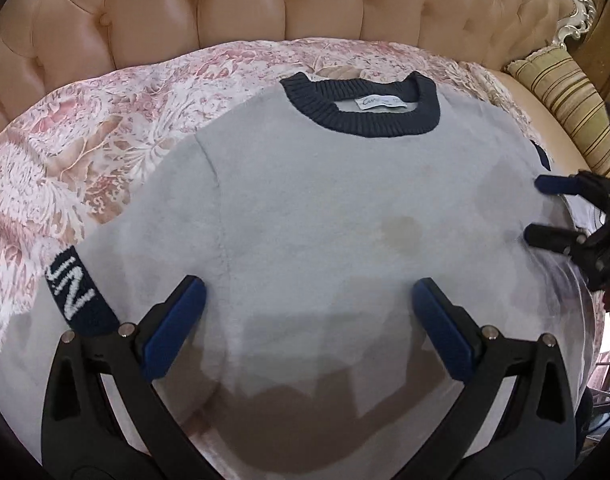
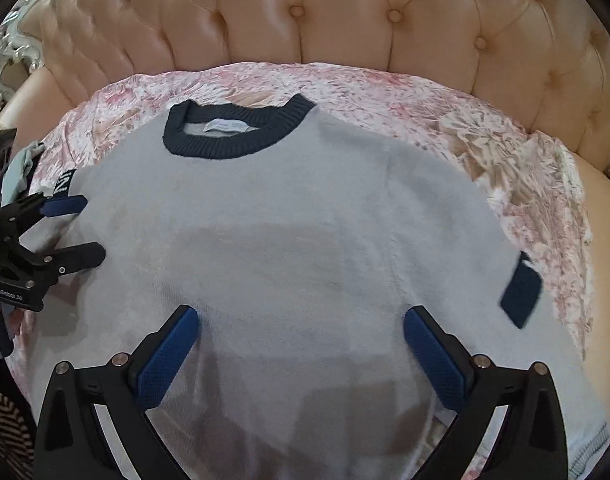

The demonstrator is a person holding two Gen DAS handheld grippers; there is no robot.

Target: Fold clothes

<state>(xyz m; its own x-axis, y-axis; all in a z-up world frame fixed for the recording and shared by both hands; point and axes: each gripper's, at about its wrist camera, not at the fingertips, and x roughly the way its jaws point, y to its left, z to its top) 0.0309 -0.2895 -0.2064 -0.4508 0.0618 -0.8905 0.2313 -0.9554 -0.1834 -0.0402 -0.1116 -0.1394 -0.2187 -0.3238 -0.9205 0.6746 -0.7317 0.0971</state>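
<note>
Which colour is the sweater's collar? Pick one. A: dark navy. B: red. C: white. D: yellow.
A: the ribbed collar ringing the neck of the light grey sweater is dark navy, and the right wrist view shows the same collar around a white label.

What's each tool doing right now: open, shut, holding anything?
Left tool: open, holding nothing, poised over the grey sweater.
Right tool: open, holding nothing, over the same sweater.
</note>
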